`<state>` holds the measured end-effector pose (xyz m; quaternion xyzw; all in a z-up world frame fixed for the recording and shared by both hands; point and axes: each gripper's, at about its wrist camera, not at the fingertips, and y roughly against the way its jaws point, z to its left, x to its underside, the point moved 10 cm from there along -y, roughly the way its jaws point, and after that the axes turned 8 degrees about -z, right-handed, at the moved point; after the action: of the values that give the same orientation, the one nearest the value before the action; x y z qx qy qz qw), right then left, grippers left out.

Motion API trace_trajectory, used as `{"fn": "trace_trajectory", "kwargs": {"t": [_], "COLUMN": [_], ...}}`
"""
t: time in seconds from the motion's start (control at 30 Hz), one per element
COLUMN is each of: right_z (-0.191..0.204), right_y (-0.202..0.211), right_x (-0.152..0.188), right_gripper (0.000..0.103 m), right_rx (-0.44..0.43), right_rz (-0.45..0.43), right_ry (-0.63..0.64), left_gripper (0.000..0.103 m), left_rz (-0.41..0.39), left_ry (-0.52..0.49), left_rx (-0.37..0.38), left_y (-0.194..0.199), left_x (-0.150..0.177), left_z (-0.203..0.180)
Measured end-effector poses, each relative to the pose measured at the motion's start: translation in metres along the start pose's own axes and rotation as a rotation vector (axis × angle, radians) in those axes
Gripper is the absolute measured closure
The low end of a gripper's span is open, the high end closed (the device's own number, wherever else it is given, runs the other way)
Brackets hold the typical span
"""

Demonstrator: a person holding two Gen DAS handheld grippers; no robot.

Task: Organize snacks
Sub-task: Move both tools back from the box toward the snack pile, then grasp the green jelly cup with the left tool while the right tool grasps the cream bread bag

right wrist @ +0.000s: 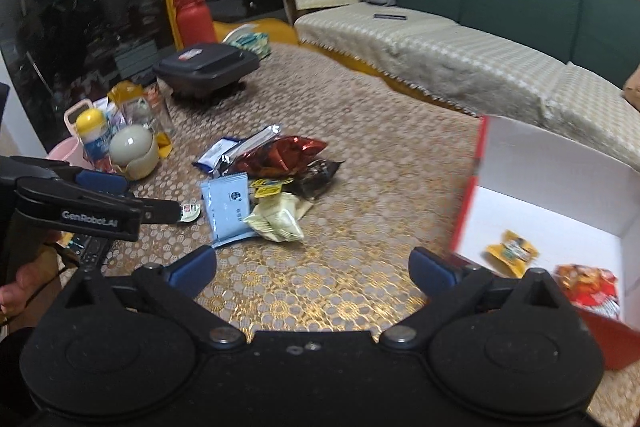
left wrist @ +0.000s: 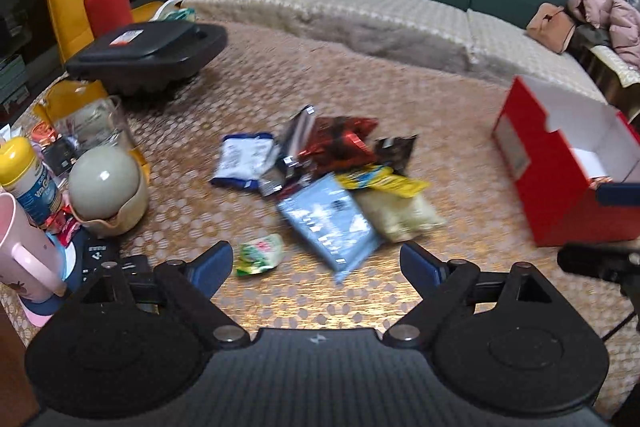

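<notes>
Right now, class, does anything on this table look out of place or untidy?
Yes. The snack packets lie in an overlapping heap mid-table, while the red box beside them holds only two. One small green packet lies apart from the heap.

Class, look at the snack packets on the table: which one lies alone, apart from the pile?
The small green packet. It lies by itself just ahead of the open left gripper, while the other packets overlap in the pile.

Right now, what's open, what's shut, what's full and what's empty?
Left tongs: open, holding nothing.
Right tongs: open, holding nothing.
Red box: open on top, two snacks inside, mostly bare.
Snack pile: loose on the table, not boxed yet.
Small green packet: lying apart from the pile.
Black case: lid shut.
</notes>
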<state>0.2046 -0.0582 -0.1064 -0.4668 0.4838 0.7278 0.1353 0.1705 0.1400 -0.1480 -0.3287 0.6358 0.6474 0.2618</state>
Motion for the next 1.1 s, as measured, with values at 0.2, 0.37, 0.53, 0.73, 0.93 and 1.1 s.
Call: {"fn": "trace_trajectory", "kwargs": {"t": [0.2,0.37,0.53,0.73,0.93,1.1], "right_z": [0.008,0.016,0.024,0.024,0.027,0.030], "right_y": [-0.053,-0.090,-0.120,-0.143,-0.156,-0.156], "right_x": [-0.003,-0.003,0.000,0.002,0.007,0.010], "right_gripper": [0.003,0.009,0.016,0.025,0.039,0.057], "right_rx": [0.021,0.029,0.020,0.033,0.018,-0.003], "right_rz": [0.029,0.047,0.080,0.108,0.146,0.162], "right_ry": [0.015,-0.003,-0.017,-0.054,-0.064,-0.068], "left_gripper": [0.012,0.012,0.013,0.028,0.045,0.069], "left_rz": [0.052,0.082,0.099,0.137,0.151,0.135], "left_ry": [-0.027,-0.045,-0.053,-0.059,-0.048,-0.055], "left_rx": [-0.040,-0.032,-0.014,-0.007,0.005,0.008], "left_y": [-0.035,-0.060,-0.077,-0.092,-0.096,-0.095], "left_x": [0.014,0.022,0.023,0.028,0.031,0.029], "left_z": [0.031,0.047,0.048,0.045,0.045,0.043]}}
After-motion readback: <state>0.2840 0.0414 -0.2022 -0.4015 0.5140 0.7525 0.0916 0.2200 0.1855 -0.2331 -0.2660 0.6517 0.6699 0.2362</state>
